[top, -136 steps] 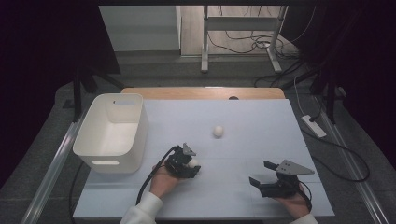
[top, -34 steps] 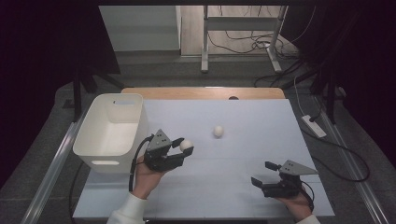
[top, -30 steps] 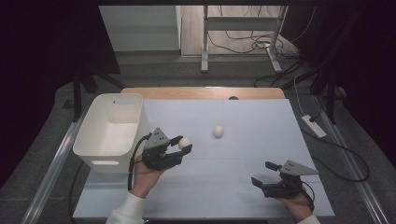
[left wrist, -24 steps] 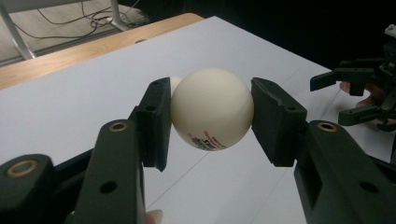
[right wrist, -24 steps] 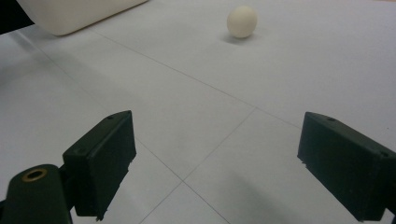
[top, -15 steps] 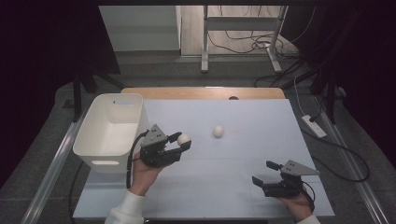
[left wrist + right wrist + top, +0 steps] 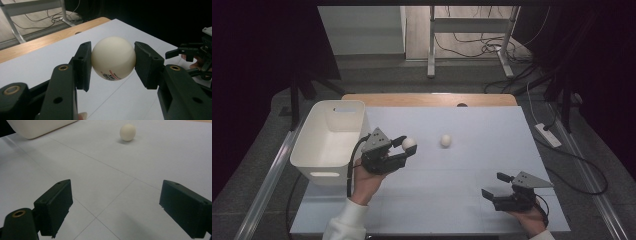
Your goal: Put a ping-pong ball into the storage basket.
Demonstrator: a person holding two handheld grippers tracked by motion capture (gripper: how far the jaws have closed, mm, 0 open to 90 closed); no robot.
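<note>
High view: left gripper [image 7: 407, 148], fingers clamping ball [image 7: 409, 143], has neared bin [image 7: 330, 134].

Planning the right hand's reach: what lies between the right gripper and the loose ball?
Nothing: right gripper view shows bare table between its open fingers and the ball.

Black left claw [image 7: 408, 145], brass-ringed screw holes, grey three-cornered plate, black cable, white sleeve [image 7: 346, 221]

White ball [image 7: 113, 58] between the left claw's [image 7: 112, 65] pads, above the white table [image 7: 45, 62].
</note>
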